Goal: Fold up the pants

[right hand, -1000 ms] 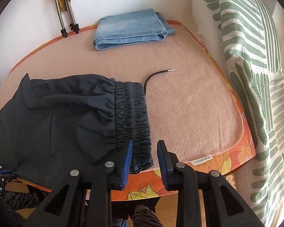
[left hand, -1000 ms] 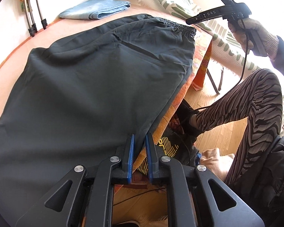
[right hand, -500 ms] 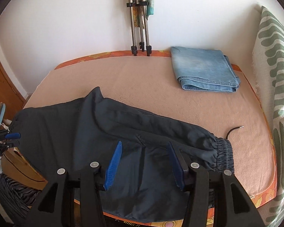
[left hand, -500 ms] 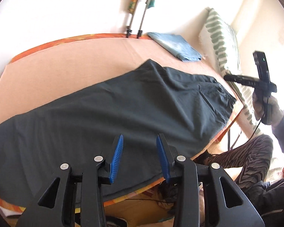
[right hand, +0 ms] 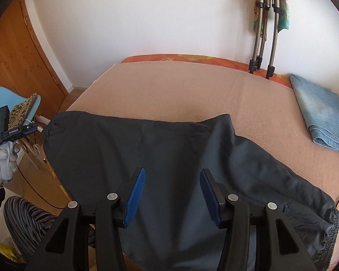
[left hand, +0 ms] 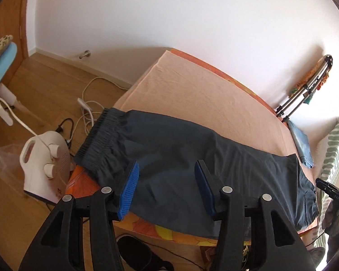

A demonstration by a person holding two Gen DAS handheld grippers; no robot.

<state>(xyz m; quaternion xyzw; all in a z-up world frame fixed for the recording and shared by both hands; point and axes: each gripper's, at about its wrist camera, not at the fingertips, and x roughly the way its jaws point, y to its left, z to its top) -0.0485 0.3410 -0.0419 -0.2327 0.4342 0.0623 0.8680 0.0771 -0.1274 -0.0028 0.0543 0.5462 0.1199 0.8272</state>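
Note:
Dark navy pants (left hand: pixel 192 158) lie folded lengthwise along the near edge of the peach-covered table (left hand: pixel 203 94). Their elastic leg cuffs (left hand: pixel 99 140) lie at the left end in the left wrist view. The elastic waistband (right hand: pixel 330 232) lies at the right end in the right wrist view, where the pants (right hand: pixel 169 158) fill the near half. My left gripper (left hand: pixel 167 189) is open and empty above the pants near the cuff end. My right gripper (right hand: pixel 171 194) is open and empty above the pants' middle.
Folded blue jeans (right hand: pixel 321 117) lie at the table's far right. A tripod (right hand: pixel 264 27) leans on the wall behind. A white heater (left hand: pixel 45 164) and cables stand on the floor left of the table. A green-patterned cushion (left hand: pixel 334 149) is at the right.
Both grippers have opened wider and swung left along the pants. The left gripper moved from the waistband side to the cuff end; the right moved from the waistband toward the middle.

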